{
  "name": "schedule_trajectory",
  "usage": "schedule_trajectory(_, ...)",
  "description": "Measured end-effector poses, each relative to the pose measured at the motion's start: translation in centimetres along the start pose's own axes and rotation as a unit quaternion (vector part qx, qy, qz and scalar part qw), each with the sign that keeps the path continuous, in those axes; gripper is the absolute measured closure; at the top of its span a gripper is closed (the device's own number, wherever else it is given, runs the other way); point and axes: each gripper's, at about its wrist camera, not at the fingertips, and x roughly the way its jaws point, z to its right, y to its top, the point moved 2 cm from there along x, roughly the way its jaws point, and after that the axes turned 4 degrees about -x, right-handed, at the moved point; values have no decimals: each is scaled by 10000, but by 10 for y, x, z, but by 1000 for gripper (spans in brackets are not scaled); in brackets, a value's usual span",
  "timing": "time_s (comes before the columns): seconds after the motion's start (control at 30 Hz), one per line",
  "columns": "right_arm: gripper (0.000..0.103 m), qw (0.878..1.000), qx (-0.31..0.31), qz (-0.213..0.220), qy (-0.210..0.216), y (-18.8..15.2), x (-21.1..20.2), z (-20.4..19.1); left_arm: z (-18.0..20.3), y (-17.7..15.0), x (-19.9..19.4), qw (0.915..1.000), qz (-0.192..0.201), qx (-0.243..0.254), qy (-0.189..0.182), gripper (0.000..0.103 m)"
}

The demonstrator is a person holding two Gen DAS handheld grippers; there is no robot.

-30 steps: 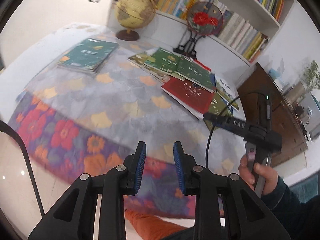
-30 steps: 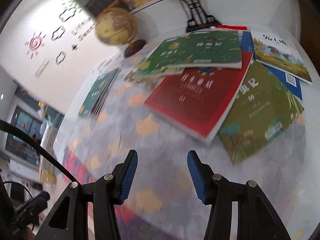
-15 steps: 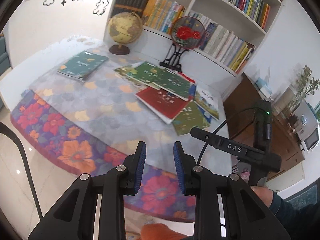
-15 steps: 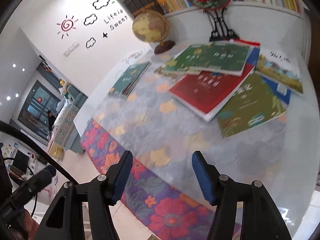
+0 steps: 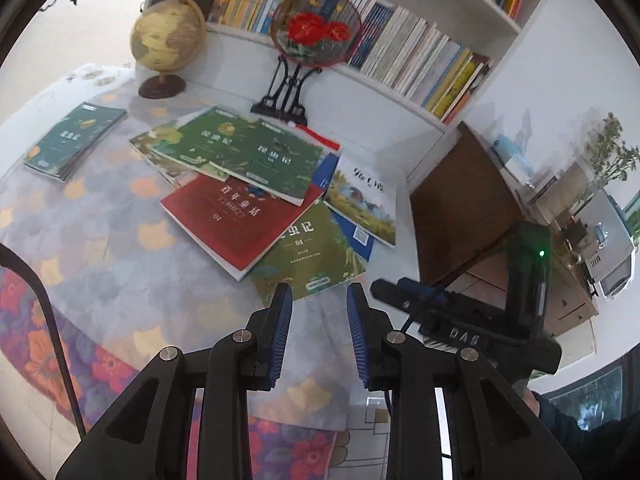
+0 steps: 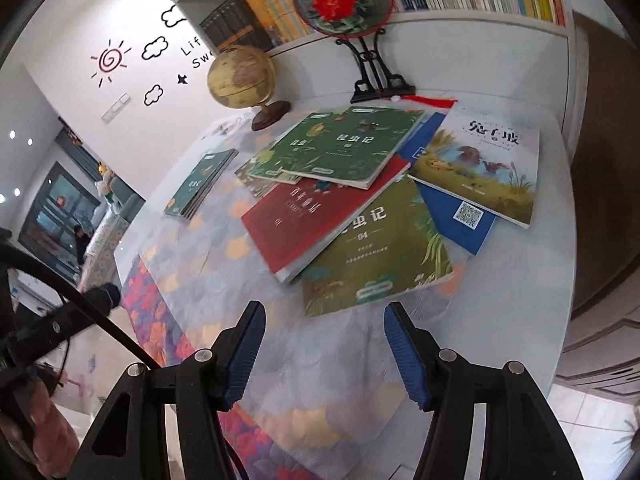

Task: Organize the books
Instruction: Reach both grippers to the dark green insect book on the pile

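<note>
Several books lie in a loose overlapping pile on the table: a red book (image 5: pixel 236 216), a green book marked 04 (image 5: pixel 312 252), another green book (image 5: pixel 272 160) on top, and a white picture book (image 5: pixel 360 196). A neat teal stack (image 5: pixel 68 140) sits apart at the left. My left gripper (image 5: pixel 318 292) hovers before the green 04 book, its jaws a little apart with nothing between them. My right gripper (image 6: pixel 325 312) stands open wider, just short of the green 04 book (image 6: pixel 380 252) and the red book (image 6: pixel 308 220), holding nothing.
A globe (image 5: pixel 168 36) and a round fan on a black stand (image 5: pixel 316 28) stand at the table's back, under a full bookshelf (image 5: pixel 420 52). A brown cabinet (image 5: pixel 460 200) is to the right. A floral cloth (image 6: pixel 160 320) hangs over the table's near edge.
Both grippers pulled back from the table and swung toward the book pile. The right gripper's jaws stand wider than a second ago; the left jaws kept their gap.
</note>
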Motion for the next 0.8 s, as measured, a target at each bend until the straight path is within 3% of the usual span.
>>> schedule_trajectory(0.23, 43, 9989, 444, 55, -124, 16, 19, 28, -34, 37, 45, 9995, -314, -56, -19, 78)
schedule_trajectory(0.37, 43, 9967, 733, 23, -356, 30, 43, 39, -65, 70, 102, 9974, -716, 7, -116, 78)
schedule_trajectory(0.57, 43, 9909, 1097, 218, -750, 76, 81, 36, -106, 130, 167, 9943, -1011, 30, -348, 78)
schedule_trajectory(0.67, 54, 9896, 1036, 368, -932, 102, 105, 27, -121, 161, 193, 9924, -1148, 144, -423, 78)
schedule_trajectory(0.73, 67, 9876, 1031, 399, -1118, 114, 121, 25, -128, 175, 206, 9911, -1228, 157, -497, 78)
schedule_trajectory(0.8, 67, 9840, 1223, 417, -1230, 123, 136, 28, -135, 188, 219, 9896, -1289, 138, -618, 78)
